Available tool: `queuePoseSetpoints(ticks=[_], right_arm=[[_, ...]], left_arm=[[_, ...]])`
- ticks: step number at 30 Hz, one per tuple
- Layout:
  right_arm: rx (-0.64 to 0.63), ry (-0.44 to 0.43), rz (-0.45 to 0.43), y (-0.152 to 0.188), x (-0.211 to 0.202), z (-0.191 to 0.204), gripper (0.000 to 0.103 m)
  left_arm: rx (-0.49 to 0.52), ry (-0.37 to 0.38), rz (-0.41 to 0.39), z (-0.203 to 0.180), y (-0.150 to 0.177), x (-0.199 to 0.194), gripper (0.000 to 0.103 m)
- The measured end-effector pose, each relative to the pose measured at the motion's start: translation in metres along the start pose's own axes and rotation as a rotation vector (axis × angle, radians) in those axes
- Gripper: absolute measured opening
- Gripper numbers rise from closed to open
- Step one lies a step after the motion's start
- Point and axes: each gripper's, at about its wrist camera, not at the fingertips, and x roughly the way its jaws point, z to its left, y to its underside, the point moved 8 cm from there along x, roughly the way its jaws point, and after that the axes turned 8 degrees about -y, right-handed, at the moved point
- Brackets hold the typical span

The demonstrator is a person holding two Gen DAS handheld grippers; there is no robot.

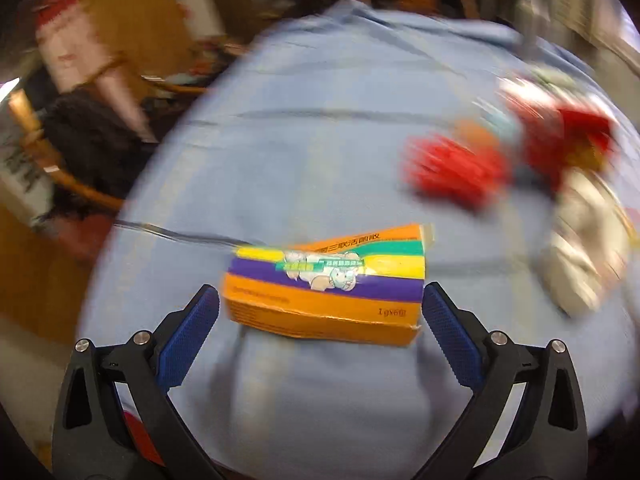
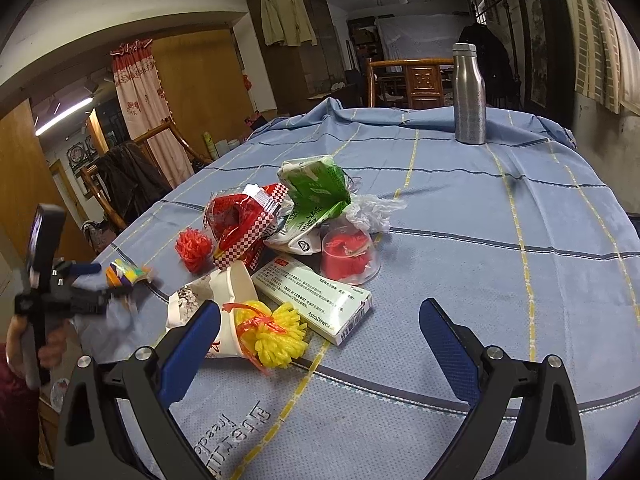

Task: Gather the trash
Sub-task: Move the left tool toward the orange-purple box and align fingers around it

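Note:
An orange, purple and yellow striped medicine box (image 1: 326,288) lies on the blue tablecloth (image 1: 320,140), between the fingers of my open left gripper (image 1: 320,306), untouched by the pads. The same box (image 2: 126,274) and left gripper (image 2: 100,284) show at the left of the right wrist view. My right gripper (image 2: 320,320) is open and empty above the cloth (image 2: 500,240). Before it lie a white AstraZeneca box (image 2: 316,300), a yellow foam net (image 2: 280,334), a paper cup (image 2: 228,304), a red foam net (image 2: 194,248), a red checkered wrapper (image 2: 244,228), a green packet (image 2: 316,196) and a clear cup with red inside (image 2: 350,256).
A steel bottle (image 2: 469,94) stands at the table's far side. Wooden chairs (image 2: 408,80) stand behind the table and at its left, one draped with a dark coat (image 2: 128,184). The left wrist view is motion-blurred, with red trash (image 1: 456,168) at the right.

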Motion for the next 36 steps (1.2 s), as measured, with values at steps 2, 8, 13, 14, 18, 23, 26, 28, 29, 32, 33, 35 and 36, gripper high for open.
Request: queuePoseSetpoints(ticks=[2,8,13,14,18,23,26,28,29,32,33,35,36], right_arm=[[0.01,-0.004,-0.004,0.0,0.0,-0.002,0.097],[0.017,-0.02,0.007,0.002,0.005,0.0,0.097],[0.035,-0.042,0.025,0.007,0.008,-0.003,0.097],[0.044,-0.051,0.025,0.007,0.008,-0.004,0.097],[0.112,-0.097,0.02,0.006,0.011,-0.011,0.097],[0.167,-0.14,0.032,0.009,0.017,-0.017,0.097],[0.194,-0.144,0.03,0.009,0.017,-0.018,0.097],[0.209,-0.15,0.026,0.009,0.017,-0.02,0.097],[0.215,-0.153,0.026,0.01,0.017,-0.021,0.097],[0.231,-0.167,0.032,0.01,0.019,-0.023,0.097],[0.236,-0.172,0.034,0.01,0.019,-0.024,0.097],[0.244,-0.179,0.034,0.01,0.019,-0.024,0.097],[0.249,-0.182,0.031,0.01,0.019,-0.025,0.097]], left_arm=[[-0.119,0.032,0.039,0.029,-0.009,0.005,0.096],[-0.221,0.213,0.08,0.013,-0.01,0.0,0.096],[-0.185,0.108,0.04,0.025,-0.023,0.004,0.096],[-0.197,0.121,0.087,0.032,-0.021,0.012,0.096],[-0.265,0.104,0.097,0.065,-0.017,0.014,0.096],[-0.276,0.143,0.068,0.093,-0.03,0.031,0.096],[-0.251,0.239,0.125,0.078,-0.029,0.046,0.096],[-0.218,0.276,0.145,0.061,-0.025,0.049,0.096],[-0.209,0.289,0.156,0.053,-0.021,0.048,0.096],[-0.224,0.431,0.163,0.024,-0.009,0.021,0.096],[-0.204,0.5,0.16,0.007,-0.002,0.005,0.096],[-0.111,0.531,0.148,-0.019,0.013,-0.023,0.096],[-0.04,0.497,0.115,-0.029,0.019,-0.037,0.096]])
